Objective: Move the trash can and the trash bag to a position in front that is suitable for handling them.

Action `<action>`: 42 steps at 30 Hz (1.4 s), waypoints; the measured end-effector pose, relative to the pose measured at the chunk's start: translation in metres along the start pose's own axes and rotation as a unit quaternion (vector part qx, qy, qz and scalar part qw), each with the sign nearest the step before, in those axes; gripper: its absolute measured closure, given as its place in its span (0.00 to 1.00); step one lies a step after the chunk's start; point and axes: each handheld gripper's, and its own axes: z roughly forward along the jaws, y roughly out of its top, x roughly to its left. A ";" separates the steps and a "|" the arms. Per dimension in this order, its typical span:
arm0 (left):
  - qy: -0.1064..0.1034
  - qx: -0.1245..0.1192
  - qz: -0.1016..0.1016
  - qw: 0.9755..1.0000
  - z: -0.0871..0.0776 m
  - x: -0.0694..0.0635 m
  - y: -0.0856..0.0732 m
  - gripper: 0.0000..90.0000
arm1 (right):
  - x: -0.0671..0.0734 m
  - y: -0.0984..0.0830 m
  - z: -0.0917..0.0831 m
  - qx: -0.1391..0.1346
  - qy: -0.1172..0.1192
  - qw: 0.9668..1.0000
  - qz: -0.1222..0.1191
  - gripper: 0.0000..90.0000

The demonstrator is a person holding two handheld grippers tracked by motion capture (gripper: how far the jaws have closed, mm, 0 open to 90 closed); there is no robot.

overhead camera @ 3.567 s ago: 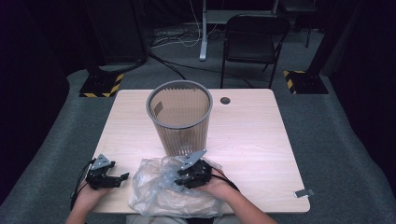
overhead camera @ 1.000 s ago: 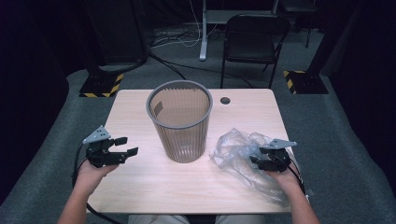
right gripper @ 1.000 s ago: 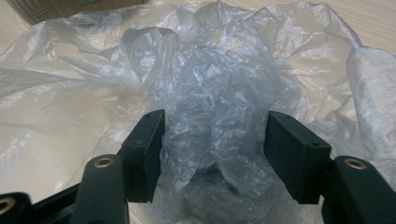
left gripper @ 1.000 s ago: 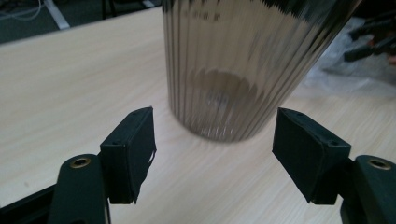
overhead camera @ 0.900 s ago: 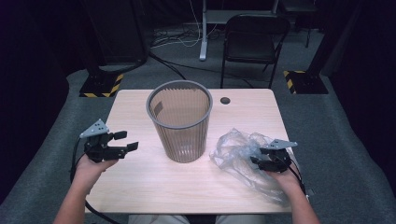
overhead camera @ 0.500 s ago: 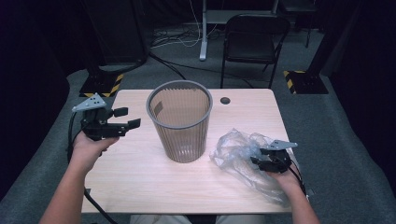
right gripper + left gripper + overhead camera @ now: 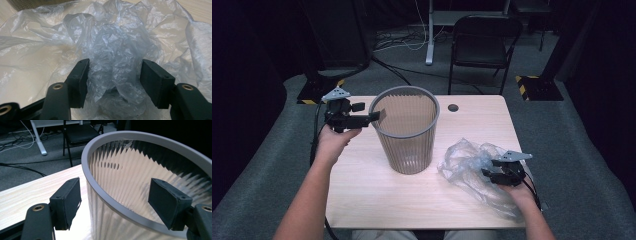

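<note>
Two grippers work apart: the left gripper [image 7: 373, 118] straddles the grey ribbed plastic wastebasket [image 7: 406, 131] rim at mid-desk, fingers [image 7: 67, 202] wide, unclosed. The right gripper [image 7: 486, 174] rests in the crumpled clear plastic bag [image 7: 472, 167], fingers [image 7: 79, 82] half-open, loosely around a fold. Judged next: clamp the rim to steady the wastebasket.

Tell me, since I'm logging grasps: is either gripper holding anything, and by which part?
Left gripper holds nothing: its open jaws straddle the bin rim without touching. Whether the right gripper grips the plastic bag bunched between its jaws cannot be told.
</note>
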 end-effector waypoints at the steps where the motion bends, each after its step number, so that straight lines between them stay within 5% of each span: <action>1: 0.001 0.003 0.000 1.000 0.003 0.000 -0.001 0.29 | 0.000 0.000 0.000 0.000 0.000 1.000 -0.001 0.45; 9: -0.006 0.032 0.017 0.999 0.019 -0.004 -0.006 0.30 | -0.001 -0.001 -0.002 -0.003 0.002 1.000 -0.001 0.45; 12: -0.008 0.035 0.004 0.999 0.017 -0.006 -0.007 0.29 | 0.000 -0.001 -0.001 -0.003 0.002 1.000 -0.002 0.45; 25: -0.038 0.029 0.024 0.999 -0.007 -0.032 -0.024 0.30 | 0.001 0.001 0.002 -0.002 0.009 1.000 -0.011 0.45; 36: -0.093 0.021 0.057 0.994 -0.027 -0.065 -0.041 0.31 | 0.001 0.002 0.003 -0.001 0.012 1.000 -0.011 0.45; 42: -0.102 0.017 0.063 0.993 -0.031 -0.073 -0.045 0.31 | 0.002 0.001 0.003 0.002 0.014 1.000 -0.011 0.44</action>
